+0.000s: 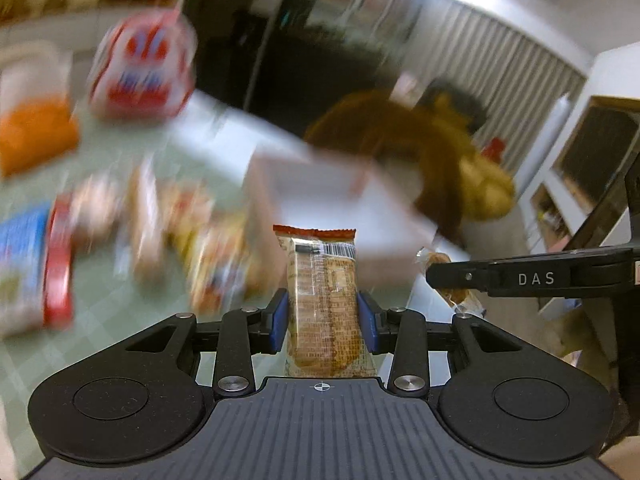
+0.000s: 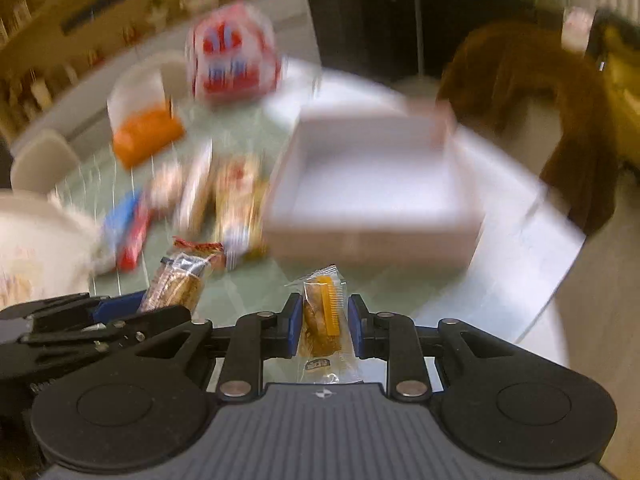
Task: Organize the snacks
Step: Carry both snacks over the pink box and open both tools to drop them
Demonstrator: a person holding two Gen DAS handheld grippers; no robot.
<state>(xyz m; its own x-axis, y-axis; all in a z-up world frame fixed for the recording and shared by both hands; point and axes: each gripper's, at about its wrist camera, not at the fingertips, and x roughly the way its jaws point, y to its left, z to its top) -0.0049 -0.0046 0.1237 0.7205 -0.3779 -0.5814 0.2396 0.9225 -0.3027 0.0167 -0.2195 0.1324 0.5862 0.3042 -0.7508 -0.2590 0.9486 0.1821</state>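
Note:
My left gripper [image 1: 323, 322] is shut on a long biscuit packet [image 1: 322, 296] with a red top edge and a barcode, held upright above the table. My right gripper [image 2: 323, 326] is shut on a small clear packet with an orange pastry [image 2: 322, 322]. The left gripper with its packet [image 2: 176, 284] shows at the lower left of the right wrist view. The right gripper's arm [image 1: 520, 278] shows at the right of the left wrist view. An open white box [image 2: 376, 184] stands on the table ahead of both grippers. The scene behind is blurred.
Several loose snack packets [image 2: 224, 196] lie left of the box on the green checked tabletop [image 2: 248, 132]. A red and white bag [image 2: 232, 56] and an orange packet [image 2: 146, 136] stand further back. A brown cloth hangs over a chair [image 2: 532, 92] at right. The table edge [image 2: 552, 292] curves at right.

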